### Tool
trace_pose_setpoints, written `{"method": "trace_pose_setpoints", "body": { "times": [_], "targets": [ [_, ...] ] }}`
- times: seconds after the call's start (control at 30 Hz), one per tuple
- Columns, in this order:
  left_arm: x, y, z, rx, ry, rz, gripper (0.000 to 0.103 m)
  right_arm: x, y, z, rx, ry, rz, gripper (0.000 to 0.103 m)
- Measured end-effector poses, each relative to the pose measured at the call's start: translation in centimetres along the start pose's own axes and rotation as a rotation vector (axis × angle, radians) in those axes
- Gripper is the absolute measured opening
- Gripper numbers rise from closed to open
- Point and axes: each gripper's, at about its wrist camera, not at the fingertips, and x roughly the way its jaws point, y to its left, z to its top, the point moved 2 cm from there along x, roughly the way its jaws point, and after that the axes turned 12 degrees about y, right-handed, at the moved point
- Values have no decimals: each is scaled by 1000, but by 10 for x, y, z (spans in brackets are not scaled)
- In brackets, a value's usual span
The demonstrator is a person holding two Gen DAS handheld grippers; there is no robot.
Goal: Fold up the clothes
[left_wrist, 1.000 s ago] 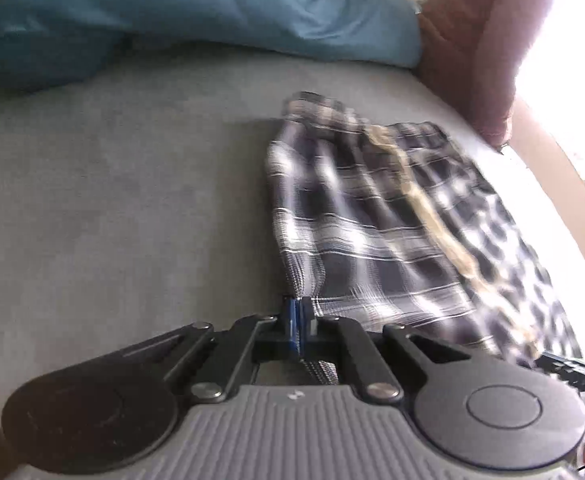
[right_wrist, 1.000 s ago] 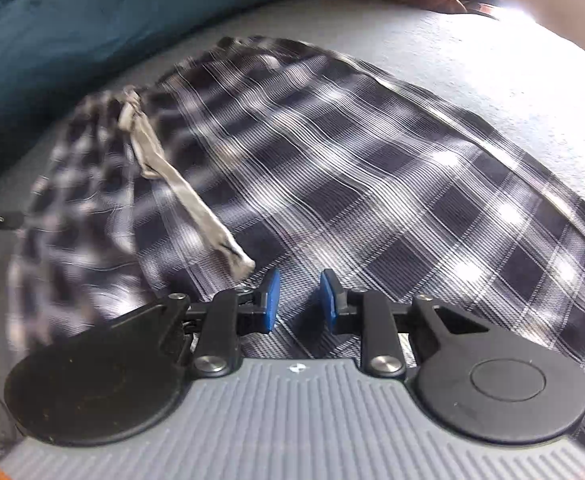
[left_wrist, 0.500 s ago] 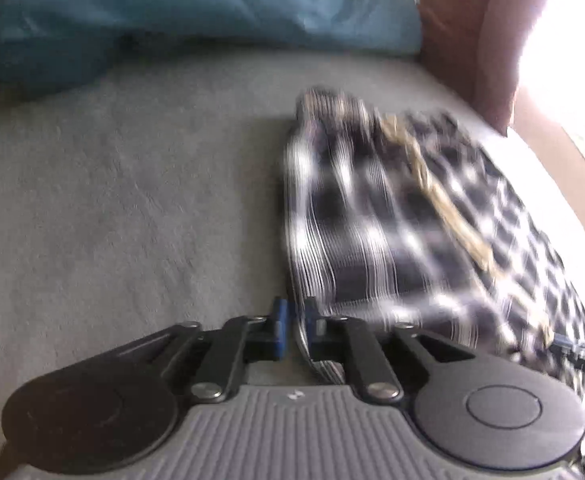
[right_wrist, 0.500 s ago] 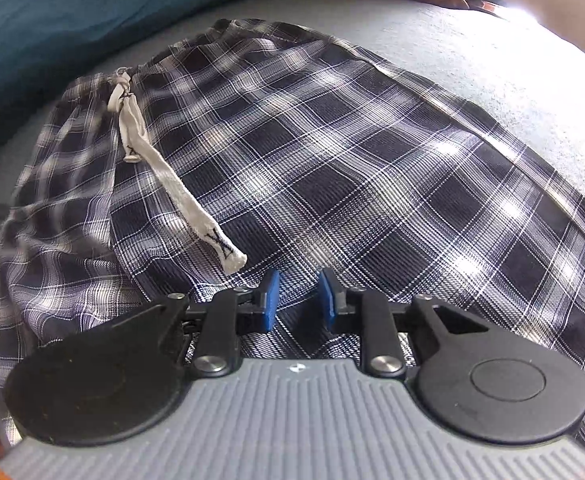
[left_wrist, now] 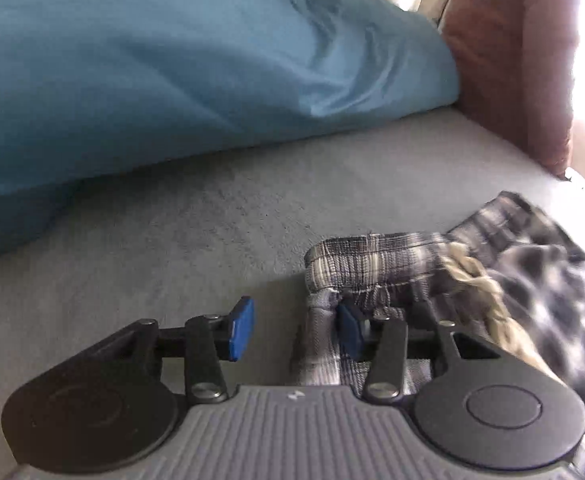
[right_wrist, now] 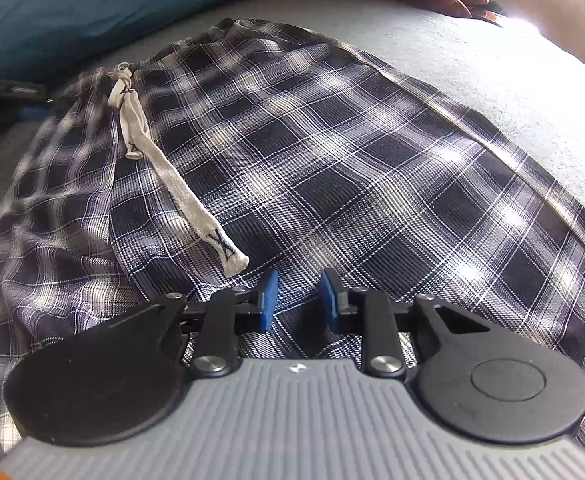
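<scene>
Dark plaid shorts (right_wrist: 332,152) with a cream drawstring (right_wrist: 172,184) lie spread on a grey bed surface (right_wrist: 492,64). My right gripper (right_wrist: 298,300) is open just above the cloth near the drawstring's end, holding nothing. In the left wrist view my left gripper (left_wrist: 294,330) is open at the waistband corner (left_wrist: 372,264) of the shorts. The cloth edge lies between its blue pads (left_wrist: 240,328) and drapes against the right one. The drawstring (left_wrist: 480,284) runs off to the right.
A large blue pillow (left_wrist: 172,72) lies along the far side of the bed. A dark red cushion (left_wrist: 512,52) stands at the back right. Bare grey bed surface (left_wrist: 132,248) stretches left of the shorts. Bright window light washes out the right edge.
My left gripper opened from shut and let go of the waistband edge, then moved up along the shorts to the waistband corner. My right gripper stayed open and hardly moved.
</scene>
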Motion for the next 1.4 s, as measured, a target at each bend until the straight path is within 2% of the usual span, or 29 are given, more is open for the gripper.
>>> {"method": "trace_pose_setpoints", "body": {
  "times": [0.13,0.23,0.43,0.6,0.77,0.87,1.0,1.13,1.23,1.3,1.37,1.4],
  "targets": [
    [12,-6,-3,19,-31,31,51,-7,-1,-6,1,0,4,23],
    [6,-8,-8,33,-47,39,51,-7,-3,-5,0,0,10,23],
    [-21,3,-13,12,-47,23,53,-22,-7,-5,7,-23,37,23],
    [-56,14,-18,19,-82,77,56,-52,-3,-9,-47,-83,47,23],
    [-82,24,-23,22,-60,107,55,-76,0,-20,-110,-125,79,23],
    [-105,13,-30,106,-58,48,55,-94,7,-27,-185,-148,109,23],
    [-136,-17,-44,269,-55,-57,55,-139,26,-40,-373,-165,150,25],
    [-163,-47,-72,445,-26,-110,56,-183,52,-71,-555,-48,235,28],
    [-167,-61,-96,528,40,-145,56,-201,78,-108,-656,72,294,34],
    [-158,-67,-104,545,101,-159,57,-200,95,-129,-693,127,310,41],
    [-149,-76,-108,544,124,-177,56,-188,99,-143,-694,154,283,43],
    [-145,-81,-111,542,129,-188,56,-180,93,-145,-654,163,256,43]
  ]
}}
